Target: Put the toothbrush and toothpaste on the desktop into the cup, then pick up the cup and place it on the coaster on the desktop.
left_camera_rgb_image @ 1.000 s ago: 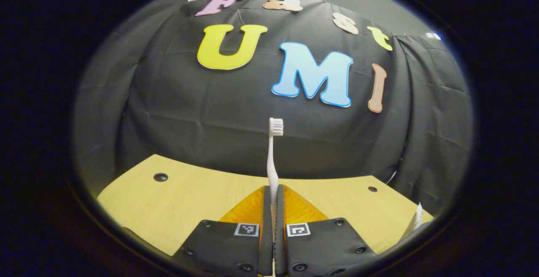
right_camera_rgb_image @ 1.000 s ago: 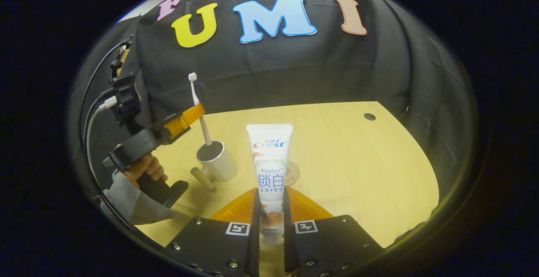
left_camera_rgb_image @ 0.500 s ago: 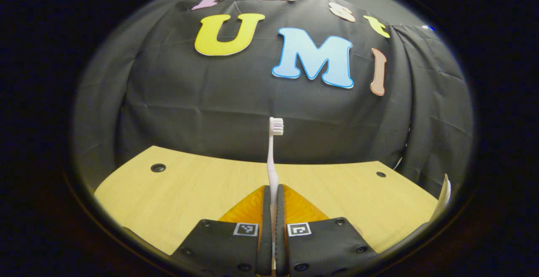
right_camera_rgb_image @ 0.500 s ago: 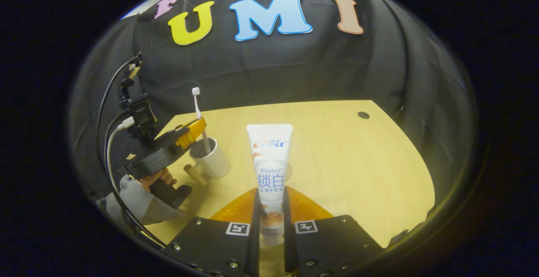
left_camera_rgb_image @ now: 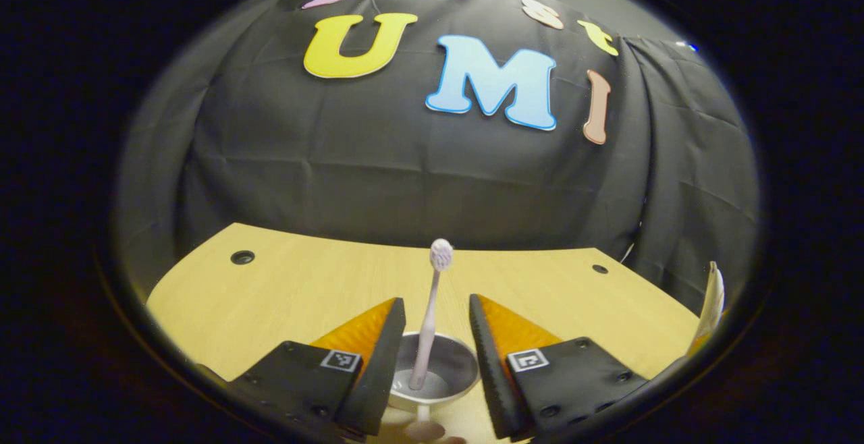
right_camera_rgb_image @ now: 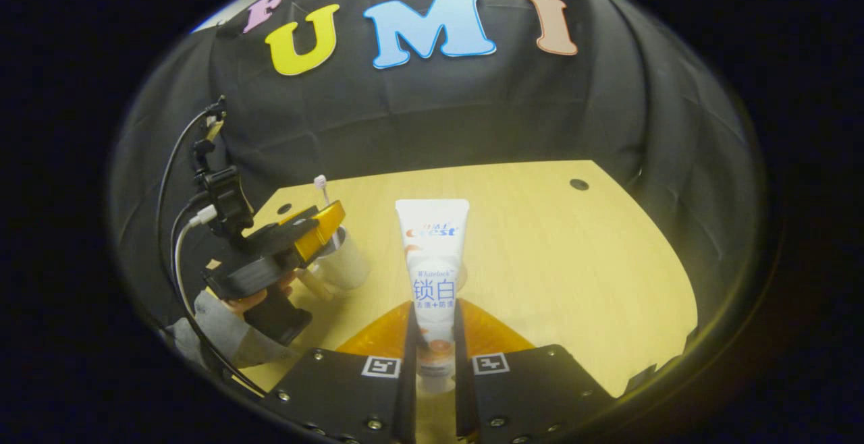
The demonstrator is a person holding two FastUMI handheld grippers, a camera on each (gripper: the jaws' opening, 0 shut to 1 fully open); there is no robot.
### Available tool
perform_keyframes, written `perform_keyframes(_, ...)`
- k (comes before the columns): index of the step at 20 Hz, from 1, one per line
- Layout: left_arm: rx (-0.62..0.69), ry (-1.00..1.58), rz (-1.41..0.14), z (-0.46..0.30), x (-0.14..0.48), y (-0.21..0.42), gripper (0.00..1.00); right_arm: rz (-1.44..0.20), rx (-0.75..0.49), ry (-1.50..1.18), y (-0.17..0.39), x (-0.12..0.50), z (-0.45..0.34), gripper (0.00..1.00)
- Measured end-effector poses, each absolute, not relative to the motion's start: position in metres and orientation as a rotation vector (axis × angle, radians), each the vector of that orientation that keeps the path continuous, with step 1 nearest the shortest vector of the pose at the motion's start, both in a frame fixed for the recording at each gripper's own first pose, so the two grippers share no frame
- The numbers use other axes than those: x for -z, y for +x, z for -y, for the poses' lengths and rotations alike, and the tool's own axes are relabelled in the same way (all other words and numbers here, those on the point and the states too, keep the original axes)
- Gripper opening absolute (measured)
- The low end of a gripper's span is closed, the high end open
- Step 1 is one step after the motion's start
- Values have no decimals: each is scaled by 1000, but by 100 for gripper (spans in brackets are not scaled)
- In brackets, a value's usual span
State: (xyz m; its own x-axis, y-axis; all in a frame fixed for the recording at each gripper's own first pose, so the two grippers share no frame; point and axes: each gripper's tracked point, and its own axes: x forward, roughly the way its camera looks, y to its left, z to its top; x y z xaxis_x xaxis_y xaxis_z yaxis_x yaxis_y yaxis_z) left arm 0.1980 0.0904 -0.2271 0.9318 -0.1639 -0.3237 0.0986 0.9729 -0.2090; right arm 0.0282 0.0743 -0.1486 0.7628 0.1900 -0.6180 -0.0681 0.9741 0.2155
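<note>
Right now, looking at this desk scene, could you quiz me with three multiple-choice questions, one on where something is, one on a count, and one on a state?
1. Where is the toothbrush?
A. Lying flat on the desktop
B. Standing in the cup
C. Clamped in the right hand-held gripper

2. How many dark round holes in the desktop can you count in the left gripper view?
A. Two
B. Four
C. None

3. What is the state of the right hand-held gripper?
A. Wide open and holding nothing
B. Shut on the cup's handle
C. Shut on the toothpaste

Answers:
1. B, its lower end sits inside the cup, between the spread fingers of the left hand-held gripper.
2. A, one shows at each far corner.
3. C, both fingers press the tube's lower end.
</note>
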Motion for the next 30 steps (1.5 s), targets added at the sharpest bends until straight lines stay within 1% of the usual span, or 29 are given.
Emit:
perform_keyframes(1,133,-188,-342,-90,224,196,75,-685,-143,183,29,146,-75,19)
perform_keyframes(2,131,-184,-335,-91,219,195,81,-678,-143,179,28,145,-76,23)
perform_keyframes(3,123,-178,-325,-94,214,193,81,-670,-146,176,29,142,-77,23)
perform_keyframes(4,118,-174,-314,-96,207,190,77,-661,-148,173,30,140,-81,23)
perform_keyframes(5,118,-172,-301,-97,200,187,82,-652,-151,170,31,137,-82,23)
perform_keyframes(6,118,-167,-291,-98,194,184,83,-642,-156,167,34,134,-84,23)
perform_keyframes(7,117,-155,-286,-99,189,180,91,-632,-162,163,36,131,-87,23)
perform_keyframes(8,116,-143,-279,-100,183,177,84,-622,-170,159,39,130,-90,23)
perform_keyframes(9,116,-136,-270,-102,177,173,90,-612,-180,156,42,127,-94,23)
perform_keyframes(10,115,-133,-262,-104,170,169,91,-603,-190,150,46,125,-98,23)
perform_keyframes(20,66,-132,-238,-133,133,131,91,-429,-307,119,100,93,-146,23)
perform_keyframes(21,63,-137,-233,-136,130,129,91,-409,-322,124,108,88,-153,27)
perform_keyframes(22,59,-142,-233,-139,128,128,91,-386,-340,130,114,83,-160,23)
perform_keyframes(25,56,-173,-228,-144,121,123,91,-311,-382,131,135,68,-184,23)
perform_keyframes(26,54,-185,-228,-146,120,122,91,-304,-389,124,141,70,-190,27)
perform_keyframes(27,53,-195,-230,-148,119,121,91,-305,-392,116,146,72,-195,23)
perform_keyframes(30,44,-210,-235,-157,117,115,91,-288,-420,114,159,75,-214,23)
